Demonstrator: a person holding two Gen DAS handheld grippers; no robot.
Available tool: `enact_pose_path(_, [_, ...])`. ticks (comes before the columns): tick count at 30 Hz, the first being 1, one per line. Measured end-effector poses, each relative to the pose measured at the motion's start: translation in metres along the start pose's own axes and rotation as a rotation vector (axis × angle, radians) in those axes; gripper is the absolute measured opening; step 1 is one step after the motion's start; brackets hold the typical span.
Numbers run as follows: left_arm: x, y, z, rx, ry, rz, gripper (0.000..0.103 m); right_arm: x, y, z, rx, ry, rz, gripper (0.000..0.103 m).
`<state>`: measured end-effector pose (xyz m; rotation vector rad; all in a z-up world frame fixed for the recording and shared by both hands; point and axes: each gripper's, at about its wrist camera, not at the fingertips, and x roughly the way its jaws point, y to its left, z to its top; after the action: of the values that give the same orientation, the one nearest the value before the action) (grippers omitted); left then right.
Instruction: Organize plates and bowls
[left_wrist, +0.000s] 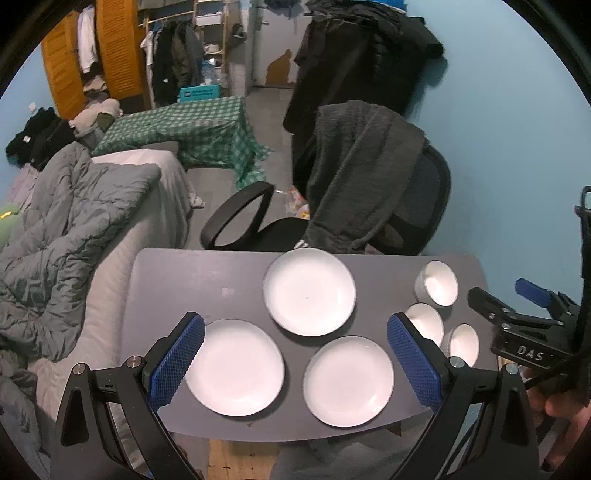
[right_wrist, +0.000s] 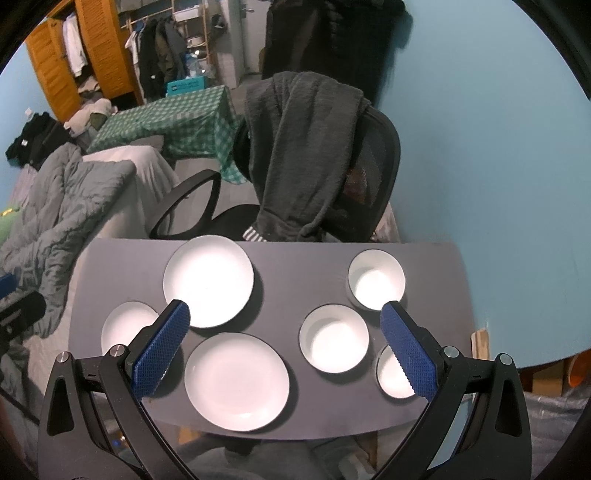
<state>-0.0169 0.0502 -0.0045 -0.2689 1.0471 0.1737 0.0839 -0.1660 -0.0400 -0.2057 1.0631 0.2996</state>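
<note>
Plainly, the only writing that reads is "DAS" in pale letters on the black body of the right gripper (left_wrist: 517, 306), seen at the right edge of the left wrist view; a teal crate far back in the room bears a label too small to make out.

The left gripper (left_wrist: 295, 354) hangs above the near edge of the grey surface (left_wrist: 207, 280) with its jaws spread wide, holding and touching nothing. The right gripper (right_wrist: 284, 343) hangs likewise, jaws released and wide, empty.

Three white plates lie separately on the surface's left and middle: a far plate (left_wrist: 309, 291), a near left plate (left_wrist: 234, 367) and a near middle plate (left_wrist: 348, 380). Three white bowls stand to the right, close together: a far bowl (right_wrist: 376, 278), a middle bowl (right_wrist: 333, 338) and a near bowl (right_wrist: 393, 373) partly hidden behind a blue pad.

Beyond the surface stands a black office chair (right_wrist: 373, 166) draped with a dark grey garment (right_wrist: 295, 147).
</note>
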Motion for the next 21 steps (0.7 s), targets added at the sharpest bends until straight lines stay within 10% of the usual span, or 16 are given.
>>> enact_pose_path(21, [0.010, 0.101, -0.034, -0.197, 0.051, 0.070, 0.101, 0.028, 0.090, 0.018, -0.248, 0.006, 0.109, 0.101])
